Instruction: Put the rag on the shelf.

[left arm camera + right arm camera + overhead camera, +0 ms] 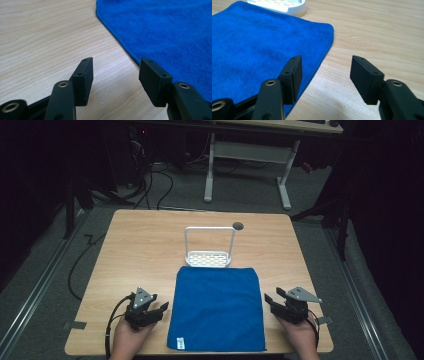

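High view: blue towel [217, 309] flat on the table [140, 250], nothing begun
Left hand-held gripper [148, 310] and right hand-held gripper [282, 304] flank it, jaws spread, empty; white rack [208, 254] beyond; all seemingly left.

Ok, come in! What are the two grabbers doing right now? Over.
Left gripper open, empty, beside blue cloth. Right gripper open, empty, other side. Cloth flat, white rack touching its far edge. Nothing between.

Left tool [148, 309], right tool [285, 303]: black bodies, blocky rectangular jaws with small screw holes, brass-ringed pivots, grey three-cornered top plates, trailing black cables. Hands bare, no sleeves visible.
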`<state>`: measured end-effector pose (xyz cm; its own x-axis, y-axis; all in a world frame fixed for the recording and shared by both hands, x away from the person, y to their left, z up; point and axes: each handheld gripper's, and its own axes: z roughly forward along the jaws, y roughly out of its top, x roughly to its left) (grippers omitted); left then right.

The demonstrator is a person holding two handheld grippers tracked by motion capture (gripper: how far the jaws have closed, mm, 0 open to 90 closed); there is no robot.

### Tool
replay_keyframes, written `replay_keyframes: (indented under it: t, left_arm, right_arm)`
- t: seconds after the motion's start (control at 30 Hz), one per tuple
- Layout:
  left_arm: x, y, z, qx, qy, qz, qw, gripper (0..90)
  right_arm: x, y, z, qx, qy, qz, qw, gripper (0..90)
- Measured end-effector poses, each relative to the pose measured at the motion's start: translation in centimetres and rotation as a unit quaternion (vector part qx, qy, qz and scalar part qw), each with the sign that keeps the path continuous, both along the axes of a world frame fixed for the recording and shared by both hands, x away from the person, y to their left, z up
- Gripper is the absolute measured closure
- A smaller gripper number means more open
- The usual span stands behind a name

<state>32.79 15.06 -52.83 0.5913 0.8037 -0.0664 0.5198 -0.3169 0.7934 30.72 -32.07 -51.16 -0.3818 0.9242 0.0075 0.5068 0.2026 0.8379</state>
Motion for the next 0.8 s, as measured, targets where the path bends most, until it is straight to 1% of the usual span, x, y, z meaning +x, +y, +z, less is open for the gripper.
replay_keyframes:
  t: [0.07, 0.1, 0.17, 0.23, 0.27, 0.3, 0.33, 0.37, 0.4, 0.43, 0.47, 0.5, 0.53, 0.6, 0.63, 0.67, 0.8]
  left_arm:
    - [0.2, -0.3, 0.2, -0.006, 0.005, 0.0, 1.0, 44.9]
    - [0.4, -0.8, 0.5, 0.001, -0.001, -0.003, 1.0, 44.7]
    - [0.7, -1.3, 0.8, 0.011, -0.004, -0.005, 0.9999, 44.2]
    - [1.1, -1.7, 1.0, 0.004, -0.002, -0.008, 1.0, 43.9]
    - [1.1, -1.7, 1.0, 0.004, -0.002, -0.008, 1.0, 44.0]
    - [1.6, -2.1, 1.2, -0.003, -0.003, -0.009, 1.0, 44.0]
    - [1.6, -2.1, 1.2, -0.003, -0.003, -0.009, 1.0, 44.0]
    - [2.1, -2.7, 1.4, -0.012, -0.007, -0.012, 0.9998, 44.0]
    - [2.1, -2.7, 1.4, -0.012, -0.007, -0.012, 0.9998, 43.9]
    - [2.7, -3.4, 1.5, -0.006, -0.012, -0.014, 0.9998, 43.4]
    - [3.0, -3.7, 1.4, -0.004, -0.011, -0.016, 0.9998, 42.9]
    - [3.4, -4.0, 1.4, -0.002, -0.013, -0.016, 0.9998, 42.7]
    - [3.4, -4.0, 1.4, -0.002, -0.013, -0.016, 0.9998, 42.7]
    - [4.2, -4.4, 1.2, 0.004, -0.016, -0.013, 0.9998, 42.6]
    - [4.5, -4.6, 1.2, 0.003, -0.016, -0.012, 0.9998, 42.3]
    - [5.3, -4.8, 1.2, -0.002, -0.023, -0.008, 0.9997, 42.3]
    - [6.9, -5.7, 1.3, 0.019, -0.034, -0.001, 0.9993, 41.8]
  right_arm:
    - [0.1, 0.3, 0.2, -0.009, -0.007, -0.003, 0.9999, 47.8]
    - [0.1, 0.4, 0.3, -0.01, -0.008, -0.004, 0.9999, 48.2]
    - [0.2, 0.5, 0.3, -0.012, -0.009, 0.001, 0.9999, 48.4]
    - [0.3, 0.5, 0.4, -0.009, -0.003, 0.01, 0.9999, 46.7]
    - [0.3, 0.5, 0.4, -0.008, -0.002, 0.012, 0.9999, 46.5]
    - [0.4, 0.4, 0.5, -0.005, -0.002, 0.016, 0.9999, 46.5]
    - [0.4, 0.4, 0.5, -0.005, -0.002, 0.016, 0.9999, 46.5]
    - [0.4, 0.2, 0.6, 0.009, 0.0, 0.02, 0.9998, 45.5]
    - [0.4, 0.2, 0.6, 0.009, 0.0, 0.02, 0.9998, 45.5]
    - [0.4, 0.2, 0.6, 0.012, 0.0, 0.021, 0.9997, 43.9]
    - [0.3, 0.2, 0.6, 0.007, -0.003, 0.023, 0.9997, 42.5]
    - [0.3, 0.2, 0.6, 0.004, -0.004, 0.021, 0.9998, 40.7]
    - [0.2, 0.3, 0.5, -0.002, -0.007, 0.022, 0.9997, 38.8]
    - [0.2, 0.3, 0.5, -0.004, -0.01, 0.02, 0.9997, 37.2]
    - [0.2, 0.3, 0.4, -0.008, -0.016, 0.021, 0.9996, 35.9]
    - [0.2, 0.3, 0.5, -0.009, -0.017, 0.021, 0.9996, 35.8]
    - [0.2, 0.4, 0.5, -0.003, -0.022, 0.02, 0.9996, 35.2]
